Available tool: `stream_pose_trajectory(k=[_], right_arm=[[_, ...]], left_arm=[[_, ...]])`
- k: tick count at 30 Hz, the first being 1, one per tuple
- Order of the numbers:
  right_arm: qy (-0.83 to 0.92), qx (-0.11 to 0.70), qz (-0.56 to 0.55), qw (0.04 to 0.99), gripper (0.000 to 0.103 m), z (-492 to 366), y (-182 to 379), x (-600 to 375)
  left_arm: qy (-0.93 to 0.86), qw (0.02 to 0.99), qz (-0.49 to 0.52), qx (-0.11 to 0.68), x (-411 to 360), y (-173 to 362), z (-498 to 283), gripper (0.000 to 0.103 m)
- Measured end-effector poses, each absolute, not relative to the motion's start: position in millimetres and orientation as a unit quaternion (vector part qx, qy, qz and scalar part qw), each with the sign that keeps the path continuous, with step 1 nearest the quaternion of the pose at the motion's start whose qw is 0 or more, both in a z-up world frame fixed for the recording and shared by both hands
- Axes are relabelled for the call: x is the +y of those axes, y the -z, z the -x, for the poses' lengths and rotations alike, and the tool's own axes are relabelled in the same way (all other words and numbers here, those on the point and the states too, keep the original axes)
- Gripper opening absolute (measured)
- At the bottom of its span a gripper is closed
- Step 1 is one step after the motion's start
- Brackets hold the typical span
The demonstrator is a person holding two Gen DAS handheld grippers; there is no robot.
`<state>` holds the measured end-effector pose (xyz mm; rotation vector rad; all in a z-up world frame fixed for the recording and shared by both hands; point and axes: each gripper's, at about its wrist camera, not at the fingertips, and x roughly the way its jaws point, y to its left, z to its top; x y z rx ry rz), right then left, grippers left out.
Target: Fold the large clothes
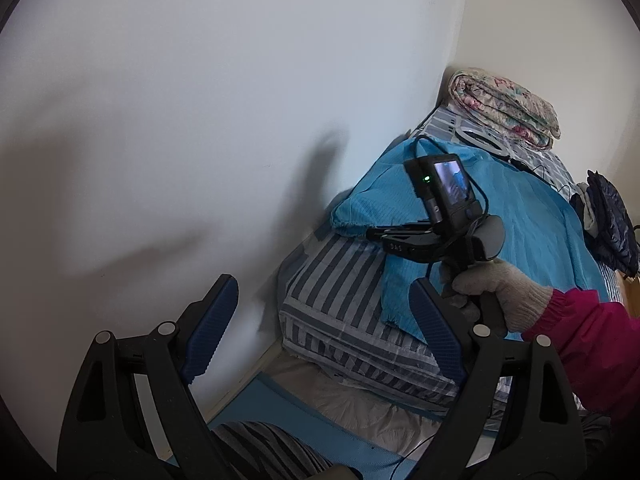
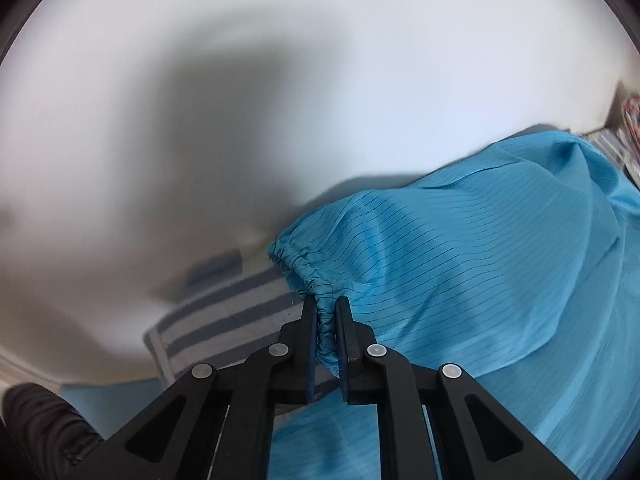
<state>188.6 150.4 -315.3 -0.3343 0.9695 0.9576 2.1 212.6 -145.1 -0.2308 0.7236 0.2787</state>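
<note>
Your right gripper [image 2: 325, 312] is pinching the blue garment's [image 2: 480, 260] gathered cuff [image 2: 304, 264] on the striped mattress [image 1: 340, 280]; your left gripper [image 1: 320, 328] hangs spread, nothing between. Only the left view catches the folded quilt [image 1: 508, 108] beyond that mattress.

The blue garment [image 2: 480, 248] is thin, slightly glossy pinstriped cloth; the glove [image 1: 504, 292] is coarse knit.

The striped bed [image 1: 336, 280] stood against the wall, carrying a blue garment [image 1: 532, 220] near and 1 folded floral quilt [image 1: 508, 104] far.
</note>
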Motion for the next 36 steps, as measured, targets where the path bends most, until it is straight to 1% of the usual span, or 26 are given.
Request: stream_pose_trajectory(k=[6, 9, 10, 15, 21, 25, 26, 30, 32, 33, 34, 35, 36], right_arm=[[-0.432, 0.445, 0.047, 0.783, 0.006, -203, 292, 79], [-0.420, 0.448, 0.007, 0.789, 0.006, -218, 297, 46], [-0.417, 0.450, 0.001, 0.790, 0.006, -209, 293, 36], [-0.404, 0.460, 0.005, 0.791, 0.006, -209, 307, -3], [-0.393, 0.462, -0.025, 0.795, 0.006, -207, 317, -32], [-0.392, 0.456, -0.045, 0.798, 0.006, -203, 314, -45], [-0.392, 0.455, -0.048, 0.798, 0.006, -192, 309, -44], [-0.395, 0.453, -0.062, 0.797, 0.006, -194, 310, -49], [-0.396, 0.454, -0.067, 0.796, 0.006, -194, 312, -50], [-0.397, 0.454, -0.070, 0.795, 0.006, -195, 313, -50], [-0.397, 0.454, -0.072, 0.794, 0.005, -196, 314, -50], [-0.399, 0.455, -0.074, 0.793, 0.006, -196, 314, -50], [-0.400, 0.456, -0.073, 0.792, 0.006, -195, 315, -49]], left_arm=[[-0.114, 0.926, 0.096, 0.348, 199, 145, -19, 0.090], [-0.089, 0.926, 0.102, 0.352, 193, 146, -34, 0.090], [-0.080, 0.926, 0.105, 0.354, 191, 147, -40, 0.090], [-0.013, 0.913, 0.150, 0.378, 179, 158, -83, 0.090], [0.025, 0.867, 0.225, 0.445, 171, 199, -158, 0.090], [0.011, 0.839, 0.265, 0.474, 179, 232, -200, 0.090], [0.008, 0.832, 0.277, 0.481, 181, 240, -208, 0.090], [-0.003, 0.803, 0.332, 0.495, 194, 270, -232, 0.089], [-0.006, 0.797, 0.346, 0.496, 197, 278, -240, 0.080], [-0.009, 0.794, 0.348, 0.498, 197, 283, -244, 0.067], [-0.010, 0.792, 0.351, 0.500, 198, 286, -248, 0.043], [-0.004, 0.787, 0.362, 0.501, 197, 290, -253, 0.025], [0.004, 0.779, 0.377, 0.501, 198, 295, -254, 0.002]])
